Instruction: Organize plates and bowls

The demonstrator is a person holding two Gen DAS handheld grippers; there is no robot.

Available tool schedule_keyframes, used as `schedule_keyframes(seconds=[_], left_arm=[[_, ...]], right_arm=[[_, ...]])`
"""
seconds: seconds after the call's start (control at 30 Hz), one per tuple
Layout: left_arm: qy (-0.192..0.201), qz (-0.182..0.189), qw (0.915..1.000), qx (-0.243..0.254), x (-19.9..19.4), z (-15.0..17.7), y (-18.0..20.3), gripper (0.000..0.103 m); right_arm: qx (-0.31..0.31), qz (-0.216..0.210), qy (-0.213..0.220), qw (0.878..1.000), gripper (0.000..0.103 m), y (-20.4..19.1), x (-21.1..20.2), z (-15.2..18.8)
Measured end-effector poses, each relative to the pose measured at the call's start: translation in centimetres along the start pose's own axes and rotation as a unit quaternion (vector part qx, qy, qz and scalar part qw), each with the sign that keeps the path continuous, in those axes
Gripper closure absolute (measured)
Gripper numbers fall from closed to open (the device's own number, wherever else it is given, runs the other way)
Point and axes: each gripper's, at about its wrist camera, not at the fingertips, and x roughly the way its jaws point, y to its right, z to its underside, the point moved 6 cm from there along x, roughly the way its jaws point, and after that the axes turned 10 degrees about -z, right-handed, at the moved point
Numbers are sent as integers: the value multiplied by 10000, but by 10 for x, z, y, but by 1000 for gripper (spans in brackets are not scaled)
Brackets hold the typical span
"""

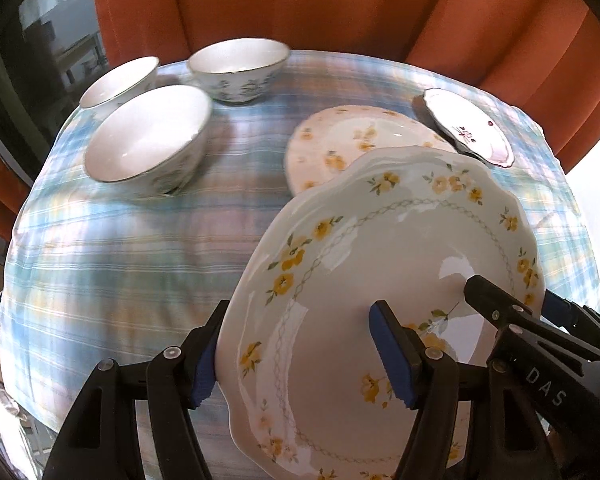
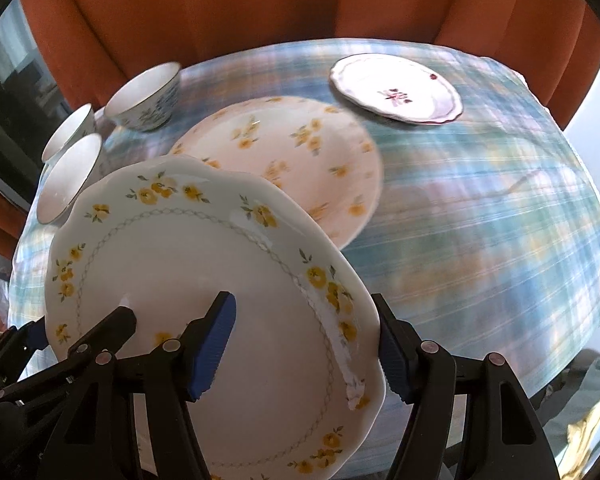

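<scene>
- While both grippers share one load, the left gripper [image 1: 304, 350] has its jaws clamped across the left rim of the big flowered plate [image 1: 400, 264], one blue pad under the edge and the other on the plate's face.
- The right gripper [image 2: 304, 344] grips the opposite rim of the same plate [image 2: 204, 264] the same way, jaws closed on the edge at lower right of its frame.
- Held between the two, the plate sits tilted above the checked cloth [image 1: 140, 248] on the surface, far edge raised.
- Just beyond that far edge, toward upper centre of both frames, lies the second flowered plate [image 2: 300, 152], flat on the cloth and partly overlapped in view; I judge it the likely stacking spot, straight ahead of both jaws.
- Further out, the small plate [image 2: 396, 88] rests at upper right, apart from the others.
- Three bowls [image 1: 148, 136] cluster at upper left.
</scene>
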Motion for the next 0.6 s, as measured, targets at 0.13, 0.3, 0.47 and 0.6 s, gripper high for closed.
schedule_keyframes(seconds=[0.13, 0.3, 0.47, 0.6], left_arm=[[-8, -32, 10000, -33, -2, -2, 24, 34], [5, -76, 9999, -100, -1, -5, 52, 34], [-30, -89, 9999, -127, 5, -7, 84, 33], [-65, -56, 9998, -155, 10, -7, 110, 33]], right_arm=[[-22, -38, 14, 10000, 32, 26, -6, -6], [-61, -105, 21, 9999, 32, 54, -9, -15], [-74, -122, -13, 9999, 32, 83, -9, -20], [-63, -113, -53, 9999, 32, 109, -9, -23]])
